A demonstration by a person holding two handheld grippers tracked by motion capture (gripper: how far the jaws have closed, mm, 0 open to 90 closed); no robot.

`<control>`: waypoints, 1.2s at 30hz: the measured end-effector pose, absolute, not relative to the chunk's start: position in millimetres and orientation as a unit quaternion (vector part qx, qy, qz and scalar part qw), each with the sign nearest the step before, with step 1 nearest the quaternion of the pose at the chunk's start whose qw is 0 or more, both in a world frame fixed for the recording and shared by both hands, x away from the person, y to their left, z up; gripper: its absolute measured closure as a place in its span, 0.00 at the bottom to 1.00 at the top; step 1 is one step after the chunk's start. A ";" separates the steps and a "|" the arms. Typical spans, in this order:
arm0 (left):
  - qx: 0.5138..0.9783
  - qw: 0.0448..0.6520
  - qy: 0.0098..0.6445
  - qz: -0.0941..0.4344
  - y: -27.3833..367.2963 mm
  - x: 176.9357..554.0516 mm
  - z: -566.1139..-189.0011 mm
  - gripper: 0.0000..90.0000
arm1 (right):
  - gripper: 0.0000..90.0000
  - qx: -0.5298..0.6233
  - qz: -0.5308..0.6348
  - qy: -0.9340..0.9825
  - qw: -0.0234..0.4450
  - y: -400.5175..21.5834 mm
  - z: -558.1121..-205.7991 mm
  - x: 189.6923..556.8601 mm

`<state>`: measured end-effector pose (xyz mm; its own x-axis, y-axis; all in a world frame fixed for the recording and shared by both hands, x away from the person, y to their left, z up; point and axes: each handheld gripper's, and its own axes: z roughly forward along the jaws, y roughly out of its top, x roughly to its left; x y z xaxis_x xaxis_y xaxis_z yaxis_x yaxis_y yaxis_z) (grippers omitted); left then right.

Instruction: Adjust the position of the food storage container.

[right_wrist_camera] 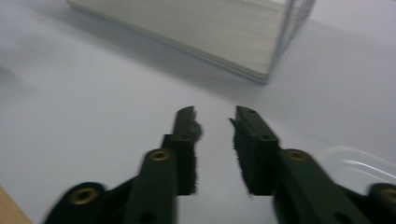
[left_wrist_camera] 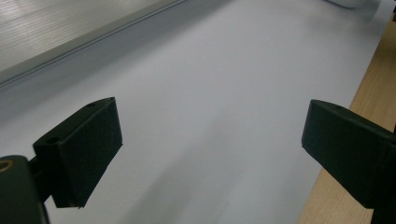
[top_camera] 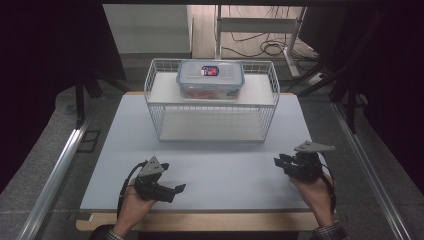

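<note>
Left gripper (top_camera: 165, 187) near front desk (top_camera: 220, 165) edge, jaws wide, empty | right gripper (top_camera: 284, 162) in front of rack's right corner, jaws narrowly apart, empty | wire rack (top_camera: 155, 80) at desk's far middle | lidded box (top_camera: 210, 78) atop rack, long axis left-right | bare desk between rack and grippers
</note>
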<state>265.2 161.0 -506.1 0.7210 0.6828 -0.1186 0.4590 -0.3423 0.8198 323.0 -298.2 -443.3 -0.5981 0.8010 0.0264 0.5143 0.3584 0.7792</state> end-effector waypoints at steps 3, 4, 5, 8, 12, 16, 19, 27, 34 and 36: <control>0.811 0.450 0.353 0.123 160.4 265.2 -506.3 0.06 | 0.98 0.422 0.378 0.798 0.207 -315.8 -441.6 321.4; 0.812 0.448 0.353 0.123 160.3 265.3 -506.5 0.06 | 0.99 0.431 0.373 0.794 0.213 -321.9 -440.9 321.2; 0.813 0.447 0.352 0.124 160.1 265.3 -506.6 0.06 | 0.99 0.441 0.366 0.789 0.219 -328.3 -440.3 321.5; 0.813 0.446 0.352 0.124 160.0 265.4 -506.7 0.06 | 1.00 0.472 0.350 0.775 0.233 -348.3 -439.6 323.2; 0.817 0.439 0.351 0.130 158.9 265.2 -507.0 0.06 | 1.00 0.506 0.343 0.749 0.256 -376.0 -440.1 322.4; 0.818 0.438 0.350 0.130 158.6 265.2 -507.0 0.06 | 1.00 0.523 0.331 0.735 0.275 -392.9 -441.9 319.6; 0.817 0.438 0.351 0.130 158.5 265.4 -507.4 0.06 | 1.00 0.536 0.321 0.728 0.282 -402.7 -444.7 318.8; 0.819 0.435 0.351 0.128 157.6 265.8 -508.4 0.07 | 0.99 0.552 0.296 0.730 0.273 -414.8 -457.1 323.5; 0.821 0.433 0.349 0.128 156.4 265.5 -508.3 0.07 | 1.00 0.557 0.289 0.729 0.272 -413.0 -459.8 323.8; 0.821 0.433 0.349 0.128 155.9 265.5 -508.4 0.07 | 1.00 0.555 0.292 0.732 0.266 -411.1 -460.7 324.0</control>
<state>265.5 155.9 -508.4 0.7241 0.6836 -0.0917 0.4620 -0.3820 0.8004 324.0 -411.1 -460.7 -0.2425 0.9679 -0.0657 0.6566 0.2136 0.7234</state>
